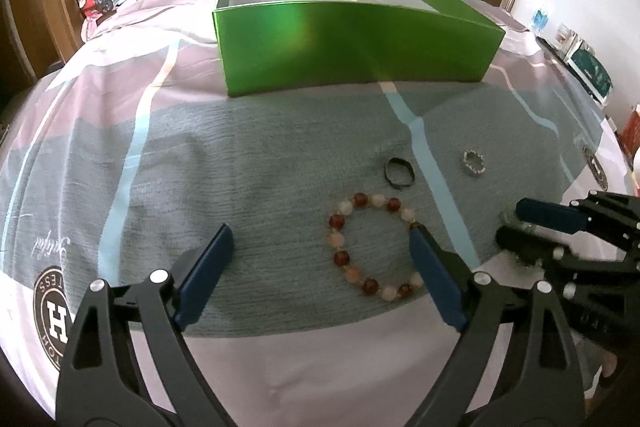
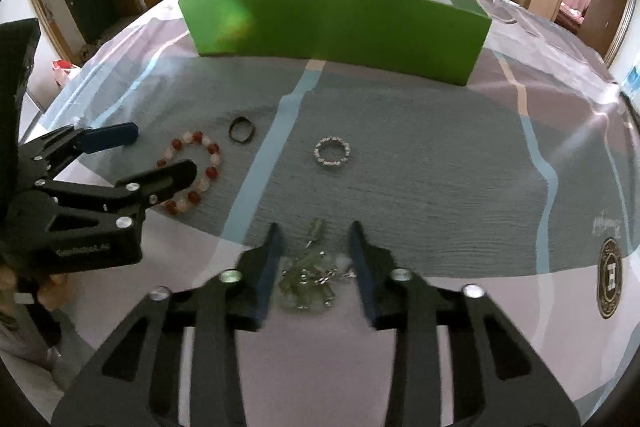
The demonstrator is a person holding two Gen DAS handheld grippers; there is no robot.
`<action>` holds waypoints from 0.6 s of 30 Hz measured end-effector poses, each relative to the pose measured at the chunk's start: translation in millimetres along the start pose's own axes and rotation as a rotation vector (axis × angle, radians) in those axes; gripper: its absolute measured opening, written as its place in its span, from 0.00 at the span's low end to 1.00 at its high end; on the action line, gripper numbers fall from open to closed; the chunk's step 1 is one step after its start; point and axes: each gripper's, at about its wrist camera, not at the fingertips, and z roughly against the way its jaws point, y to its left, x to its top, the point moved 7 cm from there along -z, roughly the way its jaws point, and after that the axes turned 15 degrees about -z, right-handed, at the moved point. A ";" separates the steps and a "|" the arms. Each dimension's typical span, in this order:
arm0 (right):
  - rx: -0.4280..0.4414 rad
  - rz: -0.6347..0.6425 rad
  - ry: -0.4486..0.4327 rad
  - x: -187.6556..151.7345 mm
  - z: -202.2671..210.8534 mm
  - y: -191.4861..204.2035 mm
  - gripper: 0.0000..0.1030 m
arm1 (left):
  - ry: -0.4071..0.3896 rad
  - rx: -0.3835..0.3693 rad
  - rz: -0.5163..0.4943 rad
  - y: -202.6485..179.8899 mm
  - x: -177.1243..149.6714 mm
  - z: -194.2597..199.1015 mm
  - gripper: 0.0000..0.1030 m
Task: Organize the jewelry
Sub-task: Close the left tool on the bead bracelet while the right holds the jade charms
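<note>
1. While both grippers sit low over the bedsheet (image 1: pixel 120 131), the left gripper (image 1: pixel 322 241) has its jaws wide apart around the bead bracelet (image 1: pixel 372 247); its right finger is at the bracelet's 3 o'clock edge, and I can't tell if they touch.
2. Bead bracelet: red and pale beads, flat on the grey patch, also seen in the right wrist view (image 2: pixel 192 173) at 9 o'clock of frame centre.
3. Right gripper (image 2: pixel 316 239): jaws apart, straddling a tangled pale-green chain piece (image 2: pixel 310 277). Blurred, so I can't tell whether the pads touch it.
4. Dark ring (image 1: pixel 398 173) lies just beyond the bracelet at its 12 o'clock; in the right view (image 2: pixel 241 129) it's near the bracelet's 1 o'clock.
5. Silver studded ring (image 2: pixel 332 151) lies alone on the sheet, at 3 o'clock from the dark ring, apart from it (image 1: pixel 474 162).
6. Green box (image 1: pixel 352 47) stands open at 12 o'clock, beyond all the jewelry. Something pale lies inside near the far wall; too washed out to identify.
7. Right gripper shows in the left view (image 1: pixel 508 227) at 3 o'clock, just past the bracelet.
</note>
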 end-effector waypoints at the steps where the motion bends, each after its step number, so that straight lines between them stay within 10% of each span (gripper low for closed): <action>1: 0.003 -0.007 0.000 0.9 -0.1 -1.4 0.21 | 0.002 0.006 -0.006 -0.7 -0.3 -0.5 0.86; 18: 0.016 -0.044 -0.009 0.8 1.5 -9.6 0.20 | 0.011 0.053 -0.045 -6.2 -0.2 -3.0 0.89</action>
